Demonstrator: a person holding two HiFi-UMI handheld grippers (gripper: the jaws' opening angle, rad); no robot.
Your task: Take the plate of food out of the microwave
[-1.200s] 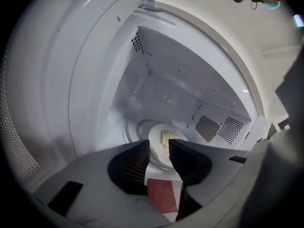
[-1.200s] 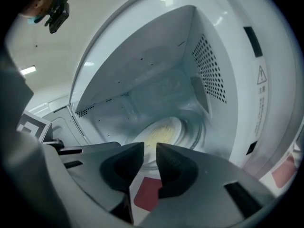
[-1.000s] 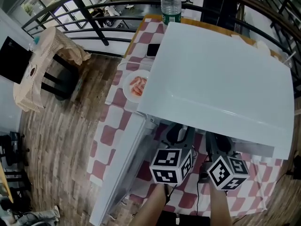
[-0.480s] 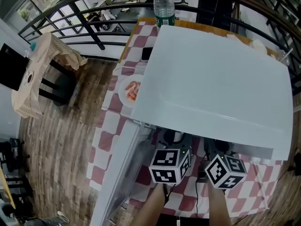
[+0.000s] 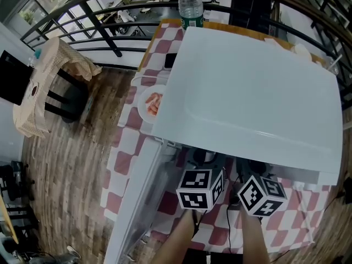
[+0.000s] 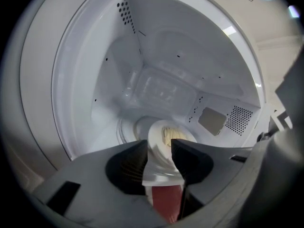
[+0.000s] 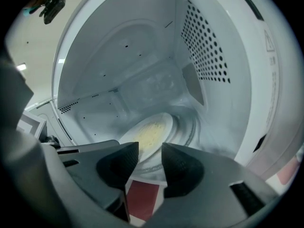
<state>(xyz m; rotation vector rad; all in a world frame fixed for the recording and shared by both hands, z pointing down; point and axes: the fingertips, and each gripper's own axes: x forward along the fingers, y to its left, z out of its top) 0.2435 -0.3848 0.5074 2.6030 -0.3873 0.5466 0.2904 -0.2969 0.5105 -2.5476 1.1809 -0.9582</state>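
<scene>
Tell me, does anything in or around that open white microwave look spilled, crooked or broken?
Nothing stands out. The round white plate of pale yellow food sits on the round turntable inside the boxy white microwave, with no spill visible around it, and the inside looks clean and undamaged.

We hold both grippers side by side, close in front of us, each pointing forward and tilted somewhat down. Our left forearm [image 5: 177, 241] and right forearm [image 5: 254, 242] reach up from the lower edge of the head view to the marker cubes, the left cube [image 5: 201, 189] just beside the right cube [image 5: 262, 194]. The left gripper [image 6: 159, 147] has just been opening its jaws; they stand apart, pads pressing on nothing. The right gripper [image 7: 150, 148] has likewise just been opening, jaws apart, nothing pinched between them.
</scene>
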